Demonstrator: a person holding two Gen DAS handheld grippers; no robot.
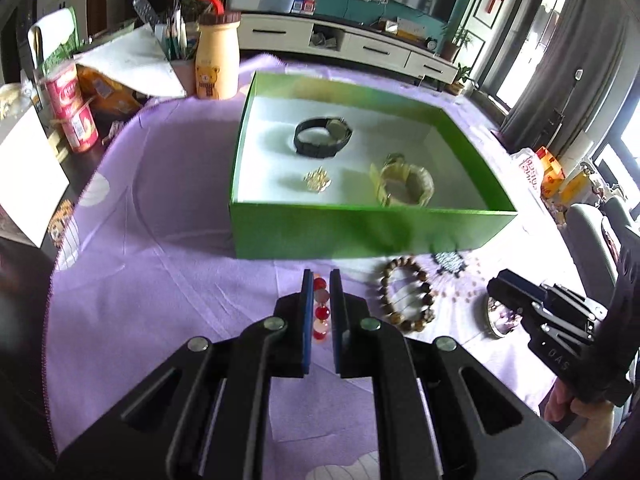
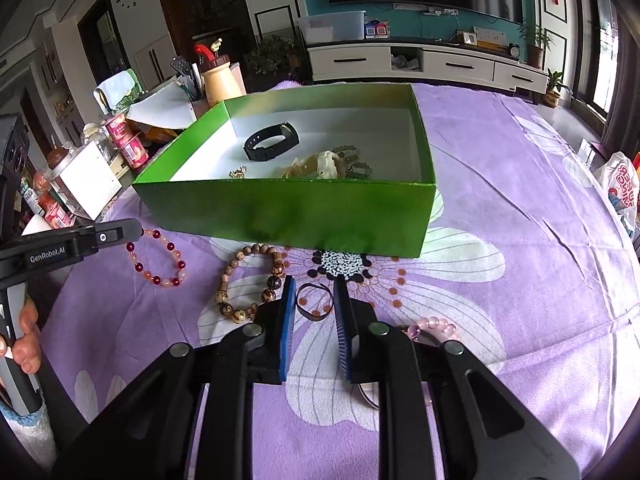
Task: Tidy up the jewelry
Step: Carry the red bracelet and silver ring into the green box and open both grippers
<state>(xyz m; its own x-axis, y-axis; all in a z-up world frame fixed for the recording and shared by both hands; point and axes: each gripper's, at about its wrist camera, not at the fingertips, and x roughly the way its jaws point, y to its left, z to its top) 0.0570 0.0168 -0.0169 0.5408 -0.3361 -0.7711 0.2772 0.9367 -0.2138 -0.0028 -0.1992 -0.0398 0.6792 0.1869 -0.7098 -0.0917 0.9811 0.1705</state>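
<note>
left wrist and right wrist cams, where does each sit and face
Left wrist: on the left claw, angled down at the green box; shut on the red bead bracelet.
Right wrist: on the right claw, angled down at the box; a dark loop between its pads.
Shared: box, wooden bead bracelet.

Both grippers are matte black with 2 flat fingers lined with ribbed blue pads (image 2: 287,332) and round silver pivot bolts (image 1: 274,323). The left gripper (image 2: 120,234) carries white "GenRobot.AI" lettering; the right gripper (image 1: 496,286) shows small screws.
</note>
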